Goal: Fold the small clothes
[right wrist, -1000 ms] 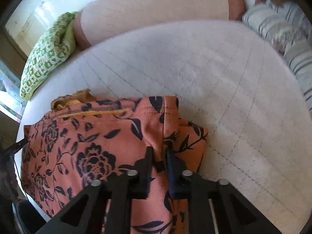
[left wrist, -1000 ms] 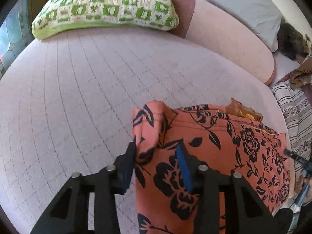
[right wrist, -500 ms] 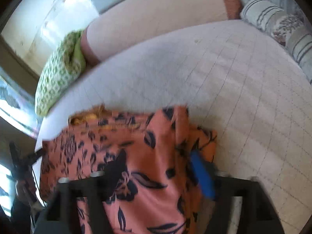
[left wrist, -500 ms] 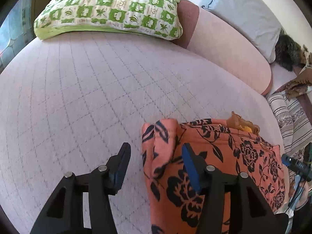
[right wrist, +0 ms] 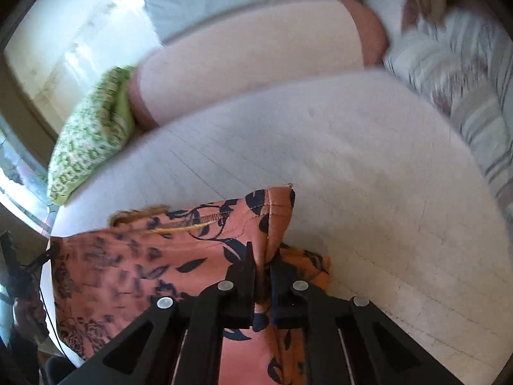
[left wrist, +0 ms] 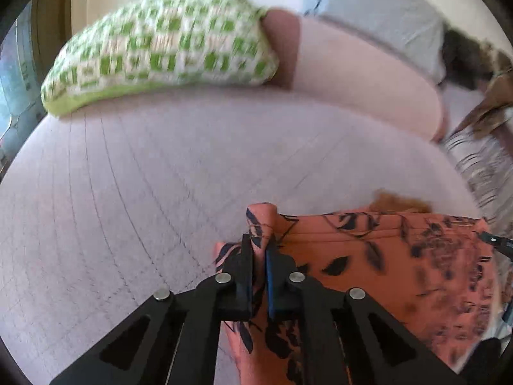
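Both grippers pinch garment (left wrist: 368, 256) (zipper (right wrist: 205, 219) right view)

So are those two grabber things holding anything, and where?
Yes: each hand-held gripper, left and right, pinches a bunched corner fold of the orange floral garment.

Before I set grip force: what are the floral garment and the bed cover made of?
Floral garment: thin woven cloth, matte, likely cotton or rayon; it bunches softly between both closed grippers. Bed cover: quilted fabric, matte; stitched grid lines show.
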Motion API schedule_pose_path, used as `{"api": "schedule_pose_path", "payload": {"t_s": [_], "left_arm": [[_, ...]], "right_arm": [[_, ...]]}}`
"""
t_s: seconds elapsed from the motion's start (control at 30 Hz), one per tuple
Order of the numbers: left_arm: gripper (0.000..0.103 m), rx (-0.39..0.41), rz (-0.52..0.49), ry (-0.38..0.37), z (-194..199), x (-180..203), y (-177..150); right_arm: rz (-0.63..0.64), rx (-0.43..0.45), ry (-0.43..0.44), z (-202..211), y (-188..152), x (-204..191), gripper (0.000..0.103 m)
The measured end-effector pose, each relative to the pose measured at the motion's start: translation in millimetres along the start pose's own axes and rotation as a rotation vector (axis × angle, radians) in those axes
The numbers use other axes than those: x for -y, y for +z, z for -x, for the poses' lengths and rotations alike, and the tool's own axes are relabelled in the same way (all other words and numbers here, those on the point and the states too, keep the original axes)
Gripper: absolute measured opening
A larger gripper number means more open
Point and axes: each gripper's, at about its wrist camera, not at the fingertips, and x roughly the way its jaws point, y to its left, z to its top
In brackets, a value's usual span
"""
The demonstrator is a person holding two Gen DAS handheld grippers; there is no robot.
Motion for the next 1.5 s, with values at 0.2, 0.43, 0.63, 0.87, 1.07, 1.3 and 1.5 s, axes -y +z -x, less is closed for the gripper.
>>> {"api": "schedule_pose_path", "payload": {"t_s": [0.2, 0.43, 0.63, 0.87, 1.07, 1.3, 1.5], "left_arm": [[0.033, 0.017, 0.02, 0.09, 5.5, -0.2, -1.8], [0.06, 0.125, 0.019, -0.018, 84.6, 22.8, -29.3], [0.067, -0.135, -0.061, 0.095, 41.3, 42.4, -94.1], [0.071, 0.005, 0.034, 0.023, 110.3, 43.5, -105.0], [0.073, -0.127, 0.094, 0.084, 99.8, 27.5, -146.2], [0.075, 0.002, 0.164, -0.046, 147.4, 31.4, -154.5], [0.076, -0.006, 0.145, -0.026, 136.1, 37.0, -158.3]], "right_arm": [[-0.077, 0.045, -0.004, 2.2, -9.2, 26.4, 0.034], [-0.07, -0.012, 0.323, 55.4, -44.7, -1.4, 0.067], [-0.301, -0.11, 0.282, 13.8, -95.1, 36.9, 0.056], [-0.154, -0.049, 0.38, 76.3, -109.9, -15.0, 0.069], [-0.425, -0.139, 0.368, 46.9, -162.9, 12.6, 0.063], [-0.728, -0.049, 0.46, 70.6, -211.7, 23.0, 0.08], [-0.991, -0.028, 0.523, 23.4, -216.0, 45.5, 0.08]]}}
